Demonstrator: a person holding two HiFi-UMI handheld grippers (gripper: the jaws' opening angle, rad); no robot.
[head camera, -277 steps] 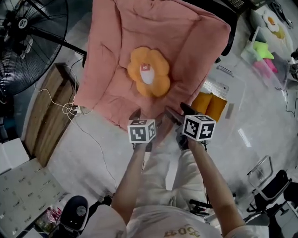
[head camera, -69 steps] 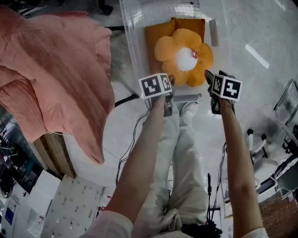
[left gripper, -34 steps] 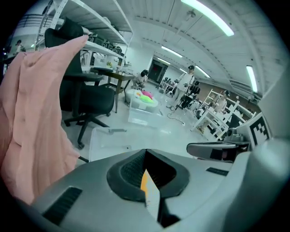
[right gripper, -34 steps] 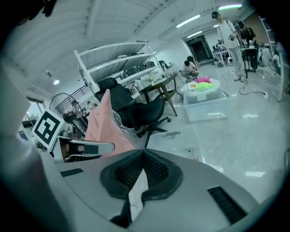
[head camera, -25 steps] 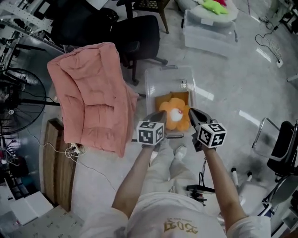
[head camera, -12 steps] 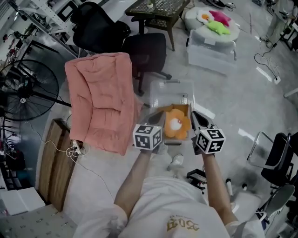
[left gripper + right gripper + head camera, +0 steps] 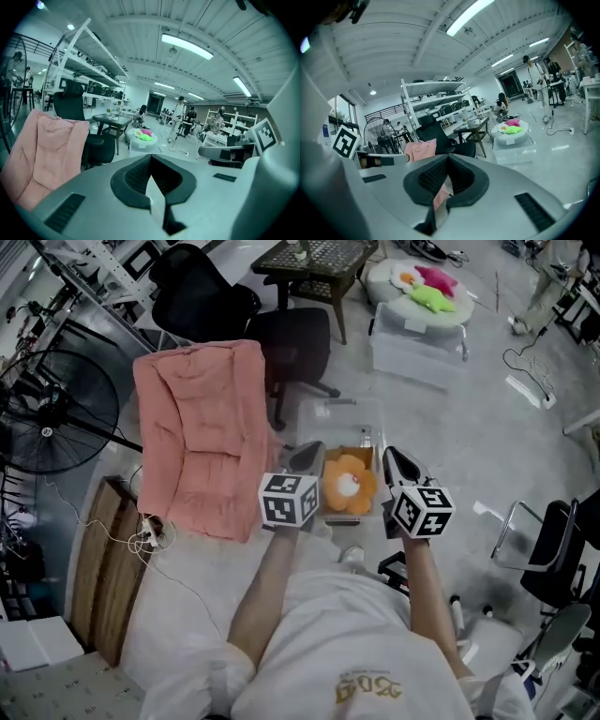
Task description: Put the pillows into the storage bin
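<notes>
An orange flower pillow (image 7: 348, 484) lies in the clear storage bin (image 7: 330, 411) on the floor, on top of a flat orange pillow (image 7: 364, 454). My left gripper (image 7: 305, 457) and right gripper (image 7: 393, 459) are held up at chest height, one on each side of the bin as seen from the head. Both are shut and hold nothing. In the left gripper view the left gripper (image 7: 151, 161) points level into the room. The right gripper (image 7: 447, 161) does the same in its own view.
A pink padded chair (image 7: 200, 432) stands left of the bin, with black office chairs (image 7: 291, 348) behind it. Farther off are a second clear bin (image 7: 415, 338) and a round cushion with pink and green pillows (image 7: 424, 282). A fan (image 7: 42, 399) stands at the left.
The person has straightened up and both shut grippers have risen away from the bin. The flower pillow stays in the bin, now farther below.
</notes>
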